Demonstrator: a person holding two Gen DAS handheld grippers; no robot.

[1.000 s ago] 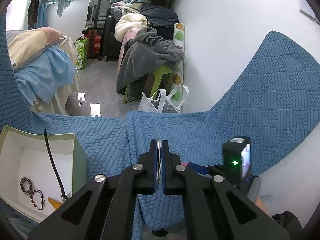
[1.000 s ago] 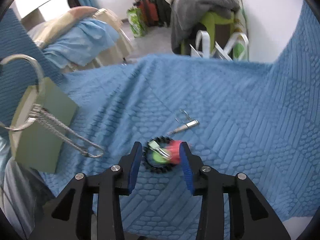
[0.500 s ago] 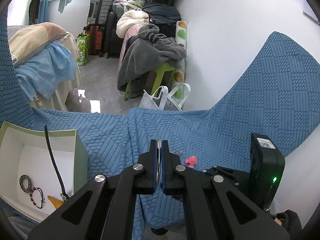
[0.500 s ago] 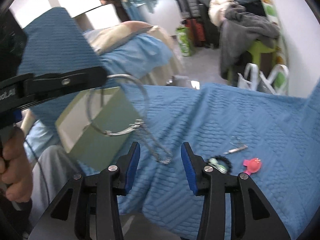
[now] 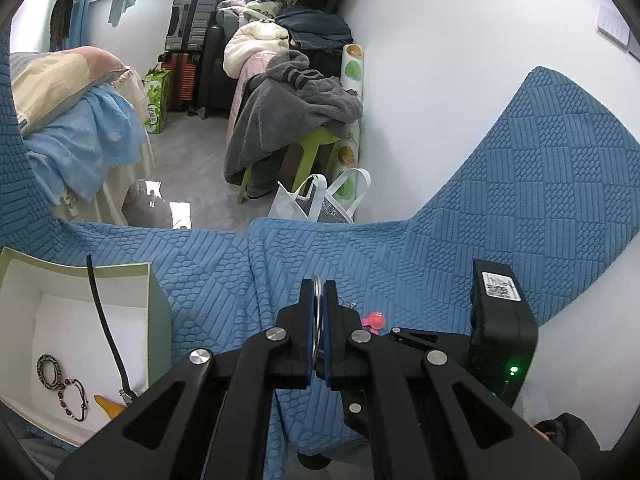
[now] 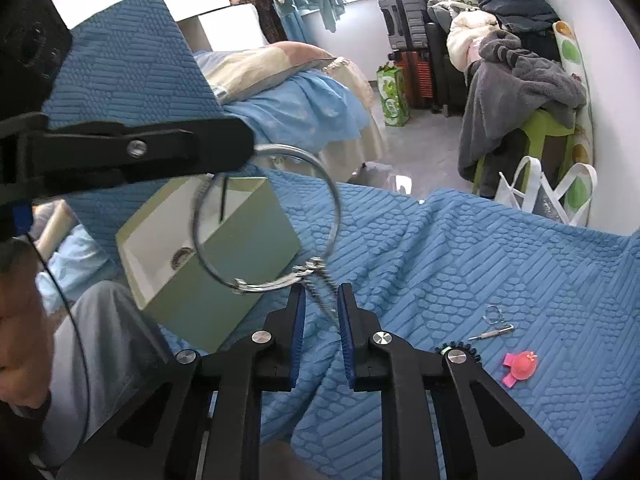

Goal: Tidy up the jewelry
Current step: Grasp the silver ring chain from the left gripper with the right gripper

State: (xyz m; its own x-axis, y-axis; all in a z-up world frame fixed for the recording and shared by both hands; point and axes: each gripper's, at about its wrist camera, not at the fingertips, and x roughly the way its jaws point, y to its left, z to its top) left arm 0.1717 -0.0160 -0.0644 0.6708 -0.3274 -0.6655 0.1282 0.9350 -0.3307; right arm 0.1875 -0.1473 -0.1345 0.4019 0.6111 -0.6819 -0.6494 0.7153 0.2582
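Right wrist view: the left tool point(image 5: 317, 286) is clenched on the top edge of one large metal ring point(image 6: 260, 287) and holds it up in the air. In this view the ring crosses the upper right part of the green box point(image 6: 208, 264). I judge the ring is gripped by its edge so that its one chain point(image 6: 320, 294) hangs free below it, off the box's right wall, where the other tool can take it.

The right tool point(image 6: 321, 304) has come in under the ring. Its jaws have just been closing and the chain hangs between them, but a gap shows on both sides, so the pads are not yet pressing on it. Catching the loose end would likely stop it swinging before ring and chain go into the box, which stands open-topped on the blue cover point(image 6: 480, 248).

Three loose pieces lie on the cover, well to the right of the box. They are one small screwdriver on a key ring point(image 6: 494, 331), one black beaded bracelet point(image 6: 472, 350) partly hidden behind the right tool, and one pink piece point(image 6: 520, 368).

Inside the box, the left wrist view shows four things:
- one patterned bangle point(image 5: 49, 370)
- one dark beaded bracelet point(image 5: 74, 400)
- one yellow piece point(image 5: 108, 405)
- one black cord point(image 5: 106, 320) leaning against the right wall
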